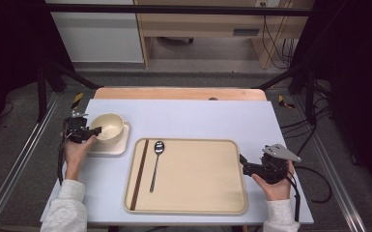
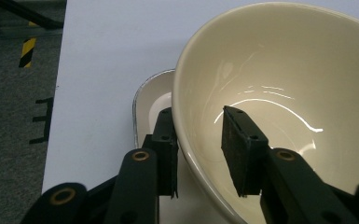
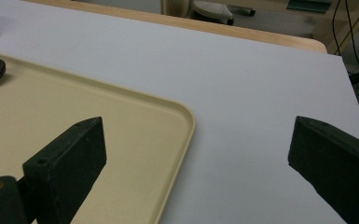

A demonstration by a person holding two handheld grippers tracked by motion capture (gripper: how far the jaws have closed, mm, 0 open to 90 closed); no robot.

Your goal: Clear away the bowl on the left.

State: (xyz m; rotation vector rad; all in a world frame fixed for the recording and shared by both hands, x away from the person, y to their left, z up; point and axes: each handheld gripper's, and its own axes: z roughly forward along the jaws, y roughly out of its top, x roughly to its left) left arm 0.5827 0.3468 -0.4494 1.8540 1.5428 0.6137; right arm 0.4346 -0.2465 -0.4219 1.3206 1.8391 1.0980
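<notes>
At the left edge of the table (image 1: 183,116), my left gripper (image 2: 199,140) straddles the near rim of the cream bowl (image 1: 107,126), one jaw outside the wall and one inside. A gap still shows between the inner pad and the wall, so I read the jaws as parted around the rim, not yet clamped on it. The bowl sits on a pale square plate (image 1: 121,145), just left of the tray (image 1: 193,203) and apart from it.

My right gripper (image 1: 244,162) waits beside the tray's right edge with its jaws wide apart and nothing between them; the tray's corner (image 3: 186,116) lies under one jaw.

I judge the work to be laying out the tray. So far the spoon (image 1: 156,164) and a dark brown pair of chopsticks (image 1: 139,174) lie on its left part, side by side. The bowl is not yet on it, and most of the tray is bare. What is left, I think, is to close on the rim, lift the bowl and set it on the tray.

Counted: one bowl, one plate, one tray, one spoon, one pair of chopsticks, two grippers.
</notes>
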